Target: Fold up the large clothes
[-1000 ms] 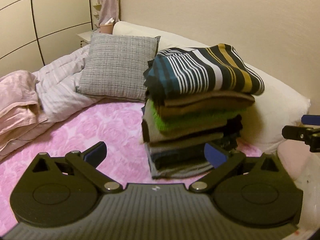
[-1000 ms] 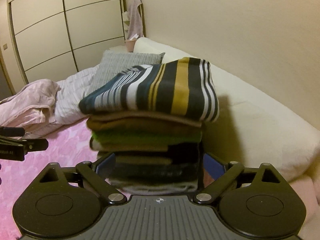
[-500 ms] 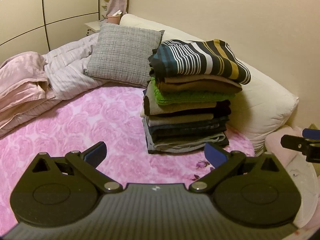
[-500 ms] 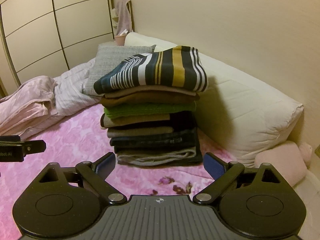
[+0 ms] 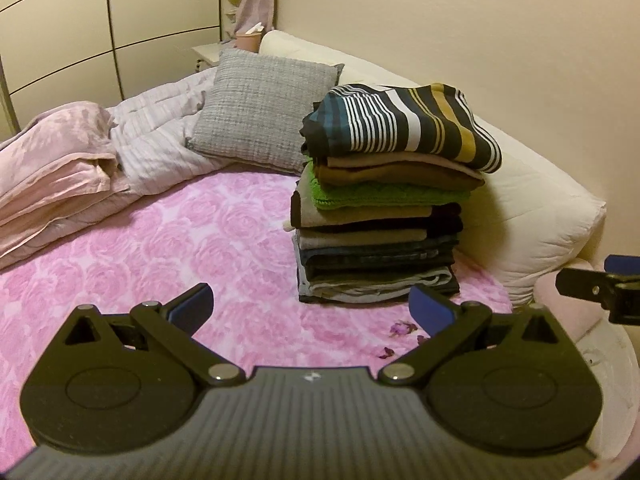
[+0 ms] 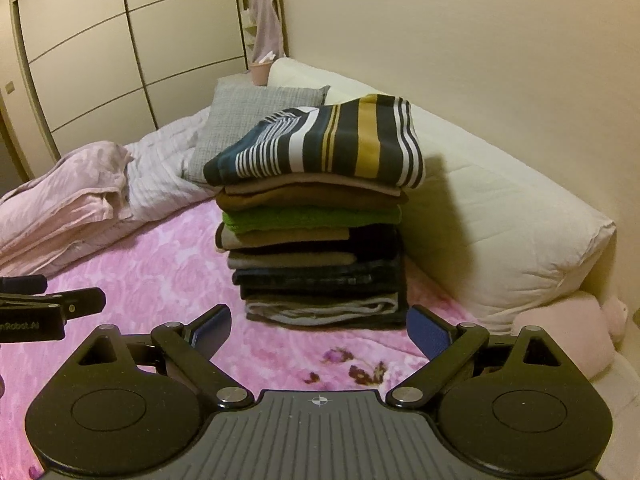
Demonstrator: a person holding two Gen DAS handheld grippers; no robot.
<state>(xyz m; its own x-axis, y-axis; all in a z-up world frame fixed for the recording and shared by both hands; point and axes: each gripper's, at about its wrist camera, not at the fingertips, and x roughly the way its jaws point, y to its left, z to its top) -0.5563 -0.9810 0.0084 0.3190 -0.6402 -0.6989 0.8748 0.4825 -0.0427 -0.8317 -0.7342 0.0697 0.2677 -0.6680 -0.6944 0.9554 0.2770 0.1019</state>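
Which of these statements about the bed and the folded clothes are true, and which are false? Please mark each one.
1. The striped garment lies on top of the stack of folded clothes. True.
2. The left gripper is shut on the green garment. False: it is open and holds nothing.
3. The grey cushion sits to the left of the stack. True.
4. The stack stands on the floor. False: it stands on the pink bedspread.
5. The right gripper is open. True.
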